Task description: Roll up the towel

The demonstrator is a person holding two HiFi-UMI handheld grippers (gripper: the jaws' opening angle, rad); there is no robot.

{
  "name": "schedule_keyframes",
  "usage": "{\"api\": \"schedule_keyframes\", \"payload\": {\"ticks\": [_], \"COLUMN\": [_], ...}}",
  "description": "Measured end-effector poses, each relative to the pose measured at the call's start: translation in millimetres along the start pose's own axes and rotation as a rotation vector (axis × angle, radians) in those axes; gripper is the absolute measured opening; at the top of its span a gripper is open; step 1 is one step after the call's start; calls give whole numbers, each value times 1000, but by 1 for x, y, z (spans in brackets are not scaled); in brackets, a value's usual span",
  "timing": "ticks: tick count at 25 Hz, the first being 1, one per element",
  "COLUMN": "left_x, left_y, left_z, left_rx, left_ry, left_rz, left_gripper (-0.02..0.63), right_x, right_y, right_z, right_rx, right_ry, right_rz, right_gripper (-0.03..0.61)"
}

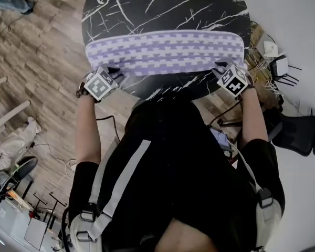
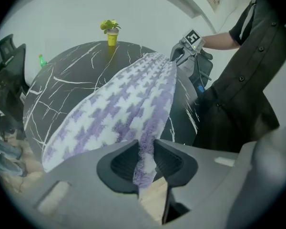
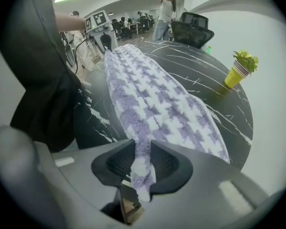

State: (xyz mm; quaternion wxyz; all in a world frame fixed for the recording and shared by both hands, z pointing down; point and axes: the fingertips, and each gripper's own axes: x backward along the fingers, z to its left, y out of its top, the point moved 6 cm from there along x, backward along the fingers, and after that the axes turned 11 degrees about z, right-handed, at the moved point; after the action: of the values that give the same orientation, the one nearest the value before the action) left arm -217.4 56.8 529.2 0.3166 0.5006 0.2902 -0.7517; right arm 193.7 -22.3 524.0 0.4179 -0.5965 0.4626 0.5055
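We clamp left gripper point(image 1: 114, 72) and right gripper point(image 1: 219, 69) on the towel point(image 1: 165, 51)'s near corners at the table point(image 1: 147, 4) rim; open marble beyond.

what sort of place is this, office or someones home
Most likely an open-plan office or lab: a black office chair by the round marble table, a person standing further back, and cables on the floor.
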Motion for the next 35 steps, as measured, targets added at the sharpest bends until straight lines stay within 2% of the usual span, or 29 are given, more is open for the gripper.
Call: {"api": "schedule_keyframes", "payload": {"ticks": [6, 12, 15, 19, 23, 26, 29, 35], "left_x": [14, 16, 10, 4, 0, 3, 11, 32], "left_y": [13, 26, 29, 30, 30, 28, 27, 38], "left_z": [24, 46, 59, 70, 75, 76, 70, 50], "left_rx": [18, -11, 3, 38, 53, 73, 81, 128], "left_ry": [-5, 93, 152, 219, 270, 303, 325, 351], "left_rz": [5, 24, 17, 11, -2, -26, -57, -211], "left_gripper": [121, 124, 142, 176, 181, 207, 210, 209], "right_x": [10, 7, -1, -13, -15, -12, -5, 14], "right_y": [12, 25, 30, 34, 33, 31, 31, 36], "right_z": [-32, -62, -76, -79, -83, -82, -79, -67], "right_rx": [0, 30, 42, 43, -27, -58, -57, -124], "right_ry": [-11, -84, -114, -104, -78, -98, -172, -252], "right_rz": [-29, -29, -19, 12, -22, -56, -94, -202], "right_gripper": [117, 117, 118, 117, 117, 117, 129, 129]}}
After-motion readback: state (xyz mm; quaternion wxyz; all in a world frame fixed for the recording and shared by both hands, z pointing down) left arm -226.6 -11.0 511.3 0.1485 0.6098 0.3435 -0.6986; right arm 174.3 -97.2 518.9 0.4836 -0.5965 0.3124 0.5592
